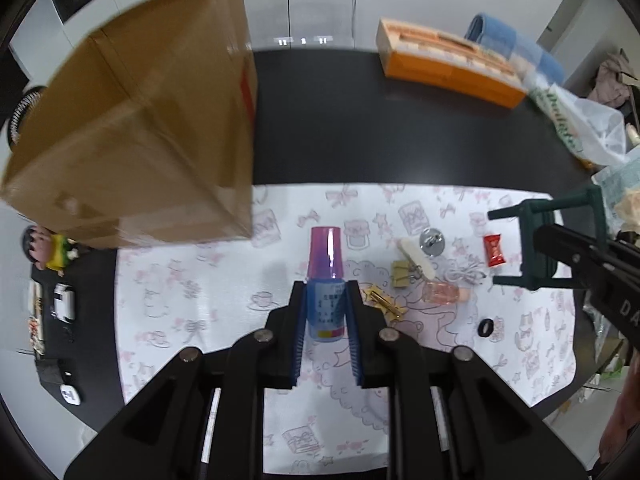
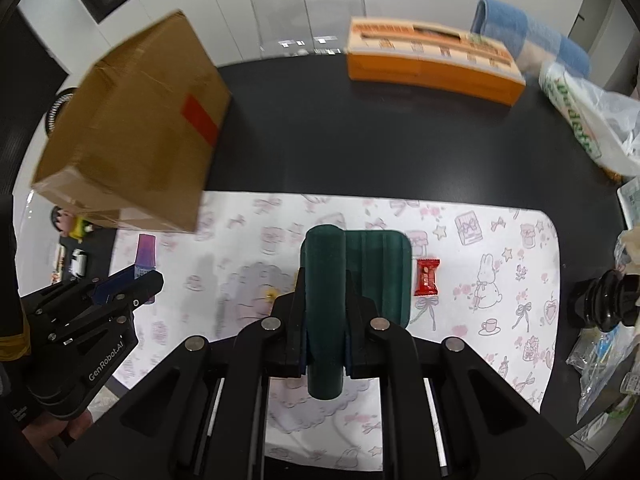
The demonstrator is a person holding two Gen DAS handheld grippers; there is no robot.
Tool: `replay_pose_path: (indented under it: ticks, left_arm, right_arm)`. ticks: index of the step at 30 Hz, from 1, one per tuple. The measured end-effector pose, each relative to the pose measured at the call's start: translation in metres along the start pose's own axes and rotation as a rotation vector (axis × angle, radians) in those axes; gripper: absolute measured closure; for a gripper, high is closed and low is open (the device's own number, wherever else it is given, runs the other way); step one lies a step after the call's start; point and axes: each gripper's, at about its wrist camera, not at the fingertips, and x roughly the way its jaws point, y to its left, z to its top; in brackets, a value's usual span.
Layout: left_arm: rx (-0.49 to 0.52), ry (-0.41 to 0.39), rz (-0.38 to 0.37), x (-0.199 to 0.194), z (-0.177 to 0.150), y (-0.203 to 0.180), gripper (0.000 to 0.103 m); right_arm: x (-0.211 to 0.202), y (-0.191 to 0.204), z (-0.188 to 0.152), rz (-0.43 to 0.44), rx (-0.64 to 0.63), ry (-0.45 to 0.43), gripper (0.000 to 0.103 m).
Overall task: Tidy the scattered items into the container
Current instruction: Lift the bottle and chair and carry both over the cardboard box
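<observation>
1. Your left gripper is clamping a blue bottle with a purple cap; the bottle body is sitting between the jaws, cap sticking out past the tips.
2. Your right gripper is clamping a dark green miniature stool, one thick part pinched between the jaws.
3. The cardboard box is sitting ahead-left of both jaw sets, blurred.
4. A red candy is lying just right of the right jaws on the patterned mat.
5. A binder clip, small pink bottle and black ring are lying right of the left jaws.
</observation>
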Motion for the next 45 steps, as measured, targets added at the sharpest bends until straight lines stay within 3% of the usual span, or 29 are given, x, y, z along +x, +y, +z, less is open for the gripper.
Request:
replay_pose_path:
  ticks: [13, 25, 36, 45]
  left_arm:
    - [-0.04, -0.179, 0.048, -0.096, -0.003, 0.028, 0.084]
    - [-0.178, -0.241, 0.046, -0.139, 0.018, 0.1, 0.084]
    - [-0.261, -0.278, 0.073, -0.142, 0.058, 0.18, 0.084]
    - [-0.312, -0.241, 0.056, -0.101, 0.098, 0.23, 0.084]
  right_arm:
    - [-0.071, 0.058, 0.002, 0.05, -0.09, -0.1, 0.091]
    - [-0.098, 0.133, 0.047, 0.12, -0.219, -0.181, 0.091]
    - [-0.094, 0.222, 0.111, 0.189, -0.331, -0.231, 0.091]
    - [-0.051, 0.275, 0.165, 0.222, -0.369, -0.18, 0.091]
